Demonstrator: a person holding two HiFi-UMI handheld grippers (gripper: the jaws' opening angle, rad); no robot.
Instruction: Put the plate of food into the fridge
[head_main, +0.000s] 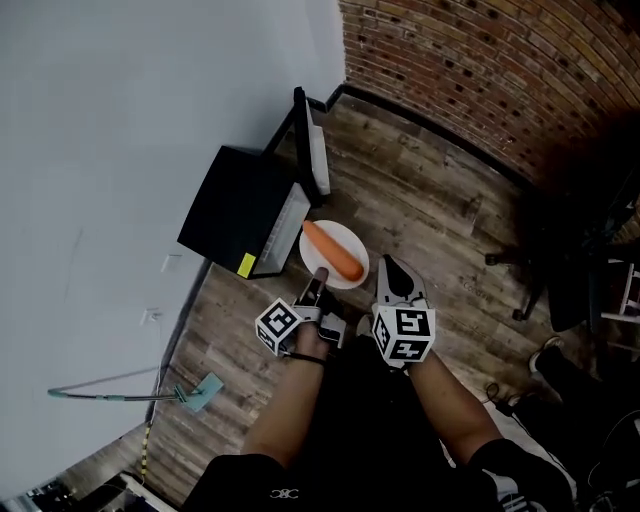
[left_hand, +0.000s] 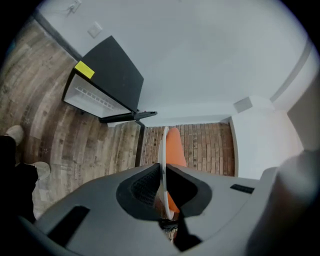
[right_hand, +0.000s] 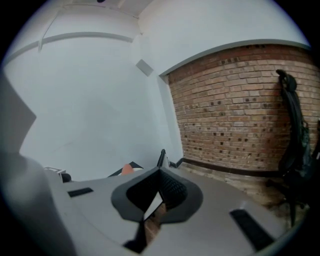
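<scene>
A white plate (head_main: 348, 238) with an orange carrot (head_main: 333, 251) on it hangs above the wooden floor, in front of a small black fridge (head_main: 235, 205) whose door (head_main: 308, 150) stands open. My left gripper (head_main: 318, 285) is shut on the plate's near rim. In the left gripper view the plate (left_hand: 164, 145) shows edge-on between the pads, with the carrot (left_hand: 175, 150) on its right and the fridge (left_hand: 107, 75) at upper left. My right gripper (head_main: 392, 268) is shut and holds nothing, just right of the plate. From the right gripper (right_hand: 160, 172) I see a bit of the carrot (right_hand: 127, 170).
A brick wall (head_main: 480, 70) runs along the far right, a white wall (head_main: 120, 120) along the left. An office chair (head_main: 580, 250) stands at the right. A teal long-handled tool (head_main: 195, 395) lies on the floor at the left.
</scene>
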